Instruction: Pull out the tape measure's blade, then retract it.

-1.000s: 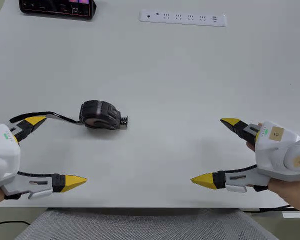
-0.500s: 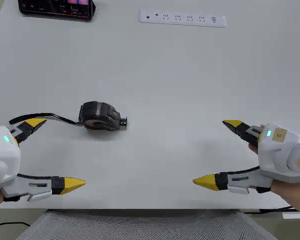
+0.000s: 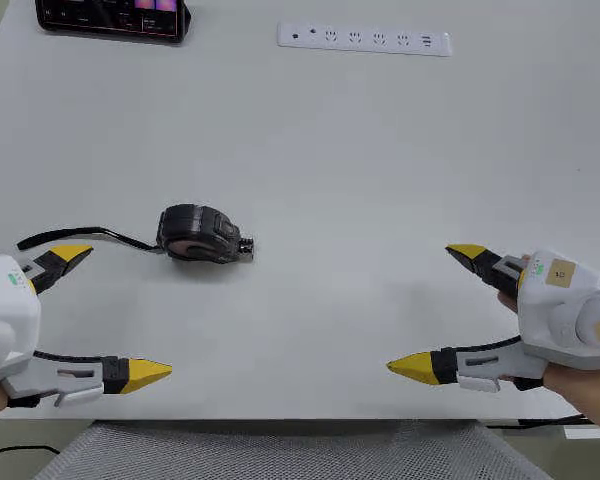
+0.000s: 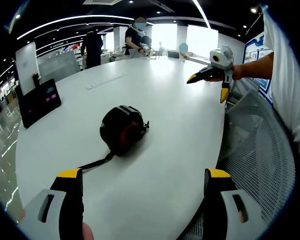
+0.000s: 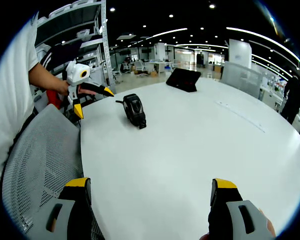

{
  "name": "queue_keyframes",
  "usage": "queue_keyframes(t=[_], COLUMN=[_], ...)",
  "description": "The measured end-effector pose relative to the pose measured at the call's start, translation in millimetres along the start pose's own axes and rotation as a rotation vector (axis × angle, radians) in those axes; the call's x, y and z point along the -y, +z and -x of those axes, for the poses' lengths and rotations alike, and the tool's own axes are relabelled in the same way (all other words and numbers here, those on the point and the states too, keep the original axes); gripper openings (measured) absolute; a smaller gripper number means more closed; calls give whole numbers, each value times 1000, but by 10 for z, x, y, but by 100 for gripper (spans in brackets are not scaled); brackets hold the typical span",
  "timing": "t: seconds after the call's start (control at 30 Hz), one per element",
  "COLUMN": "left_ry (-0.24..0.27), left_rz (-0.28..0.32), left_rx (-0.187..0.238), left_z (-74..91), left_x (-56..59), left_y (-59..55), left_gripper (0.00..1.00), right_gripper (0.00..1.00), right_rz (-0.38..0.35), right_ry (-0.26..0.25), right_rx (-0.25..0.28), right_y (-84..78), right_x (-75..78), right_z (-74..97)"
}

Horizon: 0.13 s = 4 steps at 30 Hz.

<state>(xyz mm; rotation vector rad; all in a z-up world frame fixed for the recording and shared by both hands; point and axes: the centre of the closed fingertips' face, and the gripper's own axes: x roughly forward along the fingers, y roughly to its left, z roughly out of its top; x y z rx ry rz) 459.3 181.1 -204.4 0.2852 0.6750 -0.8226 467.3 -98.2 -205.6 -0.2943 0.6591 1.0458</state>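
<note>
A black tape measure [image 3: 200, 233] lies on the white table [image 3: 330, 150], left of centre, with its blade hook facing right and a black wrist strap [image 3: 75, 237] trailing left. It also appears as the tape measure [image 4: 123, 130] just ahead of the left jaws and as the tape measure [image 5: 135, 110] far off to the left. My left gripper [image 3: 115, 312] stands open at the table's near left, empty, a short way from the case. My right gripper [image 3: 440, 310] stands open at the near right, empty, well apart from it.
A white power strip [image 3: 365, 38] lies along the far edge. A dark tablet-like device [image 3: 113, 16] stands at the far left corner. A grey mesh chair [image 3: 290, 450] sits below the table's near edge. People stand in the background of the left gripper view.
Both grippers have drifted slightly toward the near edge and stayed open. The tape measure has not moved.
</note>
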Motion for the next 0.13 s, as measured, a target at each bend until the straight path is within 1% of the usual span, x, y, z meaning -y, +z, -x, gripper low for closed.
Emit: queue_keyframes(t=[0.13], left_ry=[1], left_rz=[-1], left_rx=[0], left_z=[4], left_x=[-3], left_y=[-1], left_gripper=[99], right_gripper=[99], right_rz=[0], right_ry=[-1], right_rx=[0], right_y=[-3], right_x=[6], right_z=[4])
